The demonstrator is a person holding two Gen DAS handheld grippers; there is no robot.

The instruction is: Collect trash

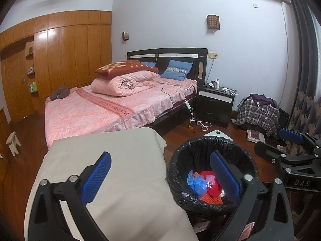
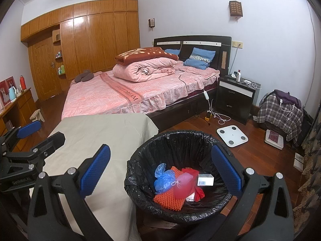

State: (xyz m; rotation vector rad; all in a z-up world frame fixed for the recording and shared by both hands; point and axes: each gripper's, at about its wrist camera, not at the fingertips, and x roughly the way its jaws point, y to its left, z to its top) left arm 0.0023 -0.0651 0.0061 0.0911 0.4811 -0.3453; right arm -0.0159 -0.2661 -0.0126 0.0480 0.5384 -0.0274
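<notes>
Both grippers hover empty above the scene: the left gripper (image 1: 160, 175) has its fingers spread wide with nothing between them, and the right gripper (image 2: 160, 170) is likewise spread and bare. The trash bin (image 2: 140, 196), lined with a black bag, stands on the floor just beside the cloth-covered surface (image 2: 104, 132). Inside lie a blue plastic bag (image 2: 163, 177), an orange knitted piece (image 2: 168, 199), a red pouch (image 2: 183, 186) and a small white box (image 2: 205, 179). The surface looks bare, so collecting seems nearly finished; the next move probably calls for searching for remaining litter, or gathering the liner's rim.
</notes>
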